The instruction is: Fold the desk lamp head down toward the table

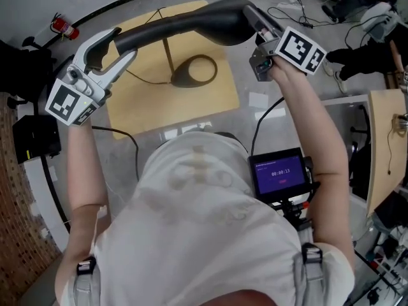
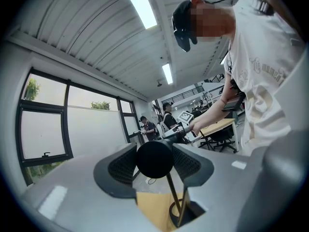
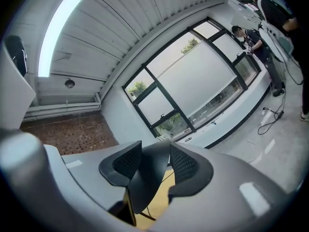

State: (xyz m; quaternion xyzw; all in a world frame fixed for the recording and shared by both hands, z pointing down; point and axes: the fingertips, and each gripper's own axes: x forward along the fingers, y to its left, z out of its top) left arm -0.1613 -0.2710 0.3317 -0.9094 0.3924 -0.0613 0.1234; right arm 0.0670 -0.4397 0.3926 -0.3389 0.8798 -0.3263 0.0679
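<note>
The lamp head [image 1: 185, 23] hangs roughly level, high over the worktop [image 1: 210, 101], with the left hand-held gripper [image 2: 154, 159] clamped on its thin round end and the right hand-held gripper [image 3: 153, 164] on its broad end, so I'd judge the fold-down is not yet done.

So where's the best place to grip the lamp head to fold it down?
At its two ends, coming in from the sides with the jaws across the bar. The lamp head is a long bar on a thin stem, so the ends likely give leverage. The left gripper and right gripper clamp there.
</note>
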